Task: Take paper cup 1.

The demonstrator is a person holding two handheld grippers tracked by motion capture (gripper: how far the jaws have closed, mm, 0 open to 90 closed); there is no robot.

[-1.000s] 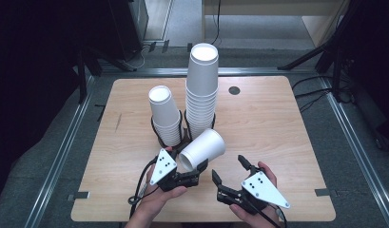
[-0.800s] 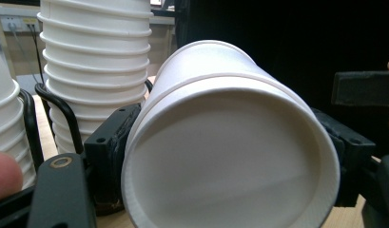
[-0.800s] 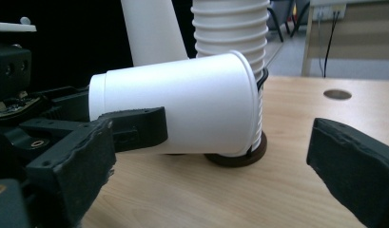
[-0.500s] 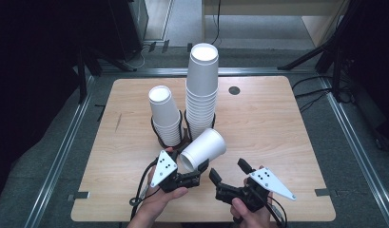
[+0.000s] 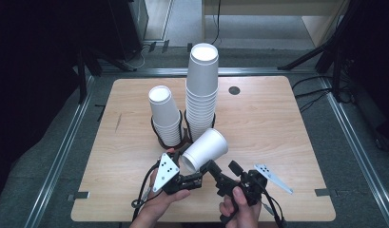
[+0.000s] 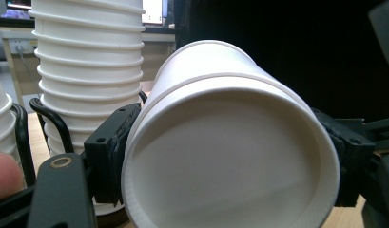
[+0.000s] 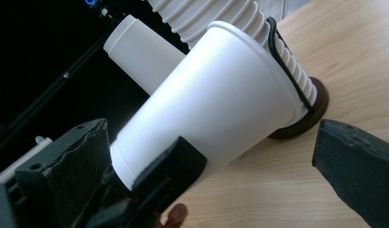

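Lying tilted, paper cup (image 5: 205,149) (rim toward person), base up-right

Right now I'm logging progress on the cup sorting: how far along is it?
Looks partway. Done: a tall stack and a shorter stack stand in a black wire holder. In hand: the left gripper clamps one loose cup near its base, tilted over the table; the right gripper, jaws just opened wide, sits beside the cup without pressing it. Left: seemingly setting this cup onto a stack.

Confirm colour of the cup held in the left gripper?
Plain white, no print: the cup shows best in the right gripper view.
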